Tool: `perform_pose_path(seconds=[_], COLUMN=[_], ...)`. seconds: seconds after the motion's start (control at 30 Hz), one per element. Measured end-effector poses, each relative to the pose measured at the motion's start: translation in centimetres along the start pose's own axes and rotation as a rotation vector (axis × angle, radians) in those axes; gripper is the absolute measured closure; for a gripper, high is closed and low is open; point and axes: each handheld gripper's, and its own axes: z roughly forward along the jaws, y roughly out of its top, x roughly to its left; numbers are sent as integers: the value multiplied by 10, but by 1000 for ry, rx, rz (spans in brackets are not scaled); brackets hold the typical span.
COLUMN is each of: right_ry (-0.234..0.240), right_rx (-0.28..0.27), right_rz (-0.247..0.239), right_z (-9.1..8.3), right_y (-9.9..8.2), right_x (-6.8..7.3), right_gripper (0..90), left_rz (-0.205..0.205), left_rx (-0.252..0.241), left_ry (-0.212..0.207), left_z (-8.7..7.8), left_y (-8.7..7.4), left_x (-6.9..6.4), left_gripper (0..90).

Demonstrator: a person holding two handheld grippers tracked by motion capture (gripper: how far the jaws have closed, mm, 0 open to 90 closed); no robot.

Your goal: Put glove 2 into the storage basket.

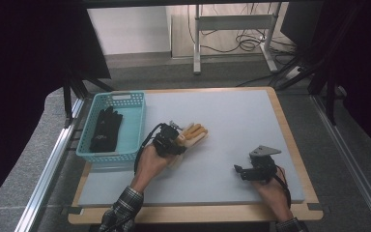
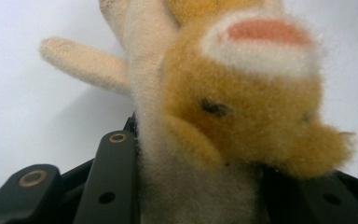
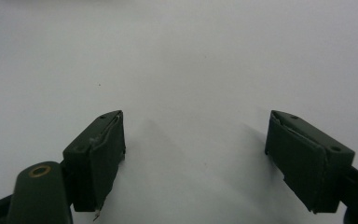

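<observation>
Two grippers are seen above a pale blue board (image 1: pixel 232 125) that lies on a wooden table (image 1: pixel 290 125). At the far left edge of the board a light blue basket (image 1: pixel 133 123) is placed, and a black glove (image 1: pixel 105 129) is laid inside it. Just right of the basket, the left gripper (image 1: pixel 176 141) is clenched on a fuzzy orange and cream glove (image 1: pixel 192 134), which is held near the middle of the board. In the left gripper view, the cream cuff of this glove (image 2: pixel 186 186) is pressed between the black jaws, and its orange part is hanging in front of the camera. Further right, near the front edge, the right gripper (image 1: pixel 237 169) is held low over the bare board, well apart from the glove. Its jaws are spread wide, and nothing is kept between them.
</observation>
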Motion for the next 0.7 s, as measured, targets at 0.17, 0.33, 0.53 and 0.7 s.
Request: perform_pose_path(seconds=[0.17,0.33,0.53,0.7], right_ry=[0,0,0,0], right_rx=[0,0,0,-1], right_rz=[0,0,0,0], right_z=[0,0,0,0], right_y=[0,0,0,0], right_x=[0,0,0,0], right_gripper=[193,193,194,193], left_rz=[-33,-54,-103,-198], left_rx=[-32,-42,-58,-82], left_ry=[38,86,170,252], left_z=[-26,-47,-77,-103], left_y=[10,16,19,11], left_x=[15,27,51,86], left_gripper=[593,592,590,587])
